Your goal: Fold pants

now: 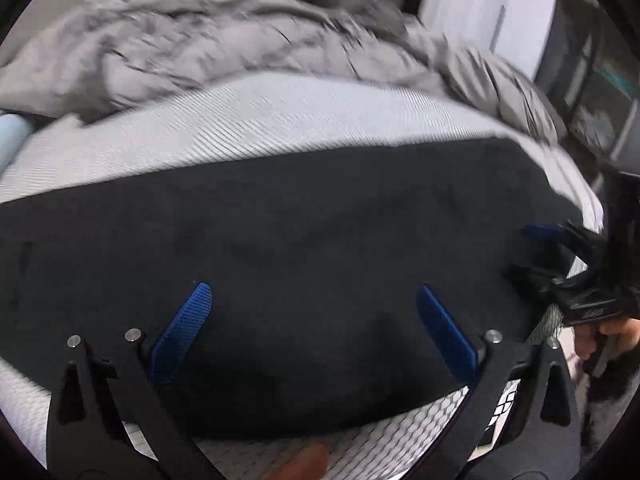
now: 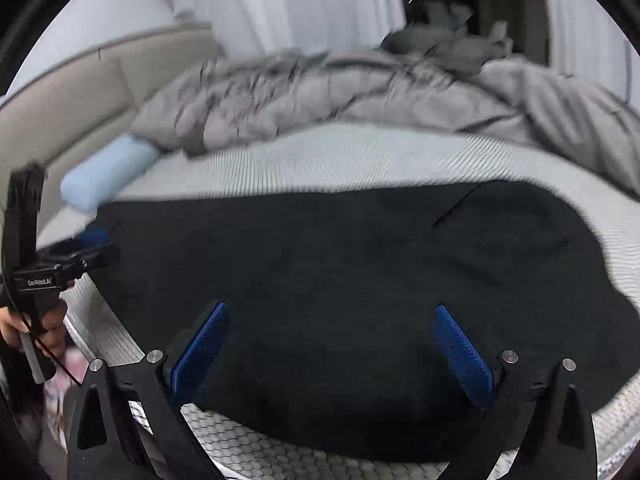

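Left wrist view: we note a bed with a pale, ribbed mattress cover [image 1: 280,112], a crumpled grey duvet [image 1: 180,52] heaped along its far side, and white curtains behind. The black pants [image 1: 300,232] lie spread flat across the near part of the mattress, reaching close to its front edge. The left gripper [image 1: 316,320] hangs over the near edge of the cloth, its jaws wide apart and holding nothing; the blue pads [image 1: 184,328] frame bare fabric. We judge this a stance for taking hold of the near hem. At the right edge the other tool shows, a hand [image 1: 608,332] on its handle.

Right wrist view: the same mattress runs to a beige headboard [image 2: 80,92]; a pale blue bolster [image 2: 108,168] lies beside the duvet, and grey garments [image 2: 440,46] sit further back. The right gripper [image 2: 332,344] likewise stands over the near edge of the pants, jaws apart and empty. Both tools poised along one edge suggests to us a fold away from the person, not yet begun.
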Action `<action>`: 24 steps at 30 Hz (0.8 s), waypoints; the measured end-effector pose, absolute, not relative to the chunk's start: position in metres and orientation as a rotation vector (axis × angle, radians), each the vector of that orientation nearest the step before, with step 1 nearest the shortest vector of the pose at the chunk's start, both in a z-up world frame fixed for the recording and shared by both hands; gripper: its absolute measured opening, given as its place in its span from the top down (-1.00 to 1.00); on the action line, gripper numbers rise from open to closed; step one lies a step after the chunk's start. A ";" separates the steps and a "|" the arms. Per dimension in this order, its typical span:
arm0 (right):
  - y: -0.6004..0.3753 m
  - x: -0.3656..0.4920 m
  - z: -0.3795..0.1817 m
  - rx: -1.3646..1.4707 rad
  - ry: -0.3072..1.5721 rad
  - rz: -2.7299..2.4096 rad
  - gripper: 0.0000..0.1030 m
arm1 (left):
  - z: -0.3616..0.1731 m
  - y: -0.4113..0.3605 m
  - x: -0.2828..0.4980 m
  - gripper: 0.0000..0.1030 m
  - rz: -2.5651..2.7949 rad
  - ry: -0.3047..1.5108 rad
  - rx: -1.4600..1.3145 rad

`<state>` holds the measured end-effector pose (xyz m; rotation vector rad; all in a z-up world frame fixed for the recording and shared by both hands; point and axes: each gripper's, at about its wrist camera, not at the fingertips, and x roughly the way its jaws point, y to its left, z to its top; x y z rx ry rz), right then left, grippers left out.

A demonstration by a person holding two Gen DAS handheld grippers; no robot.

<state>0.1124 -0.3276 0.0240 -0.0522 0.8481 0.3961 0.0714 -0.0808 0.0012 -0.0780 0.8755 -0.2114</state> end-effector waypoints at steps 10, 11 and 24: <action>-0.402 0.107 -0.007 -0.225 0.855 0.206 -0.95 | -0.032 -0.047 0.070 -0.99 -0.102 0.915 -0.014; -0.422 0.105 -0.005 -0.226 0.843 0.159 -0.92 | -0.034 -0.037 0.069 -0.99 -0.084 0.917 -0.012; -0.392 0.115 0.025 -0.236 0.833 0.200 -0.95 | -0.005 -0.038 0.111 -0.98 -0.079 0.927 -0.090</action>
